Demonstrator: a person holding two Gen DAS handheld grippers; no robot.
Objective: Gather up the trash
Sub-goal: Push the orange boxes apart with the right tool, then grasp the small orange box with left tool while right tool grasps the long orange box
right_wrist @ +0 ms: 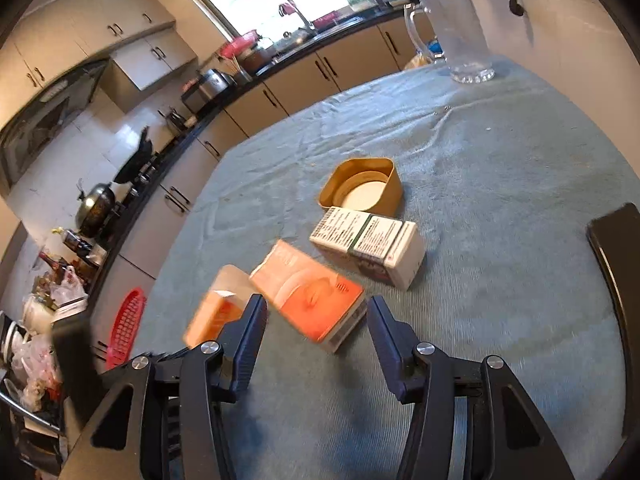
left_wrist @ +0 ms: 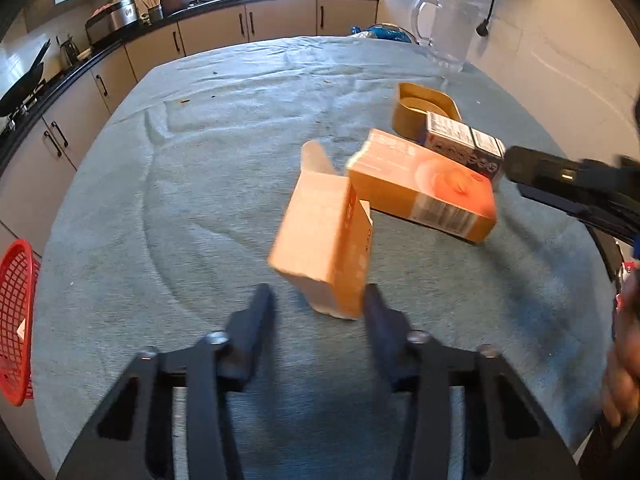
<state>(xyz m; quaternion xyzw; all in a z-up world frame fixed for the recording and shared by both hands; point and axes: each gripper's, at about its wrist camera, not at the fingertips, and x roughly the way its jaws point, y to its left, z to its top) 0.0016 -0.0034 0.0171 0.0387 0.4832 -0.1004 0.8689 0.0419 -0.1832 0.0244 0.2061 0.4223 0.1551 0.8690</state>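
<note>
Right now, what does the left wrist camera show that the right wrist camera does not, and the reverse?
Only the left wrist view shows the left gripper, its jaws around the near end of the small open pale-orange carton, and the other black gripper arm entering from the right.

Only the right wrist view shows the right gripper, open in front of the long orange carton, and a dark chair back.

Both show the white printed carton, tan plastic container, red mesh basket, glass jug and grey tablecloth.

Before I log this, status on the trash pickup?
Left gripper jaws closing round the open orange carton. Right gripper open by the flat orange box. Nothing blocking.
</note>
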